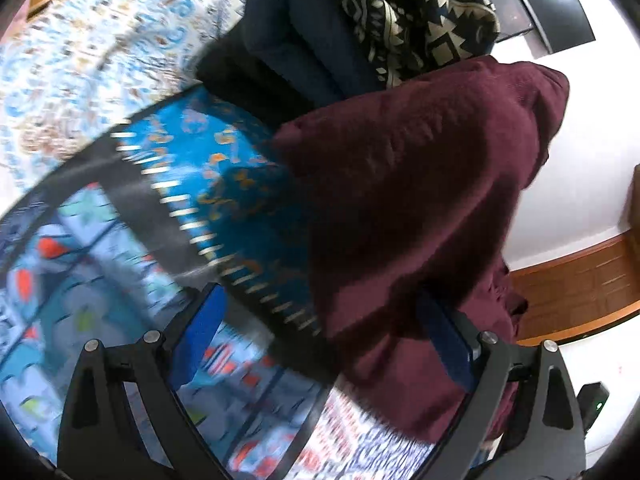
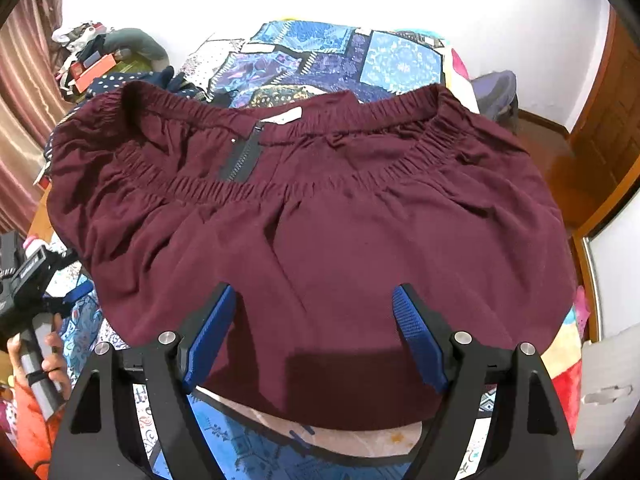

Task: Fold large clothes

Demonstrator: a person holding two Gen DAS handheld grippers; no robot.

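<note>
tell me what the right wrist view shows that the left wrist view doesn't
Only the right wrist view shows the maroon garment's elastic waistband, its black zipper, the open right gripper over the cloth, and a hand at the left edge. Only the left wrist view shows the open left gripper and a navy patterned blanket. Both show the garment lying on the blue patchwork bedspread.

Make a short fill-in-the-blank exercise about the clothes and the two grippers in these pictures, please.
1. The garment spread on the bed is dark ____.
2. Its gathered ____ waistband lies at the far end from the right gripper.
3. The right gripper's jaws stand ____ above the cloth.
4. The pads of the left gripper are ____.

Missing words: red; elastic; open; blue
</note>
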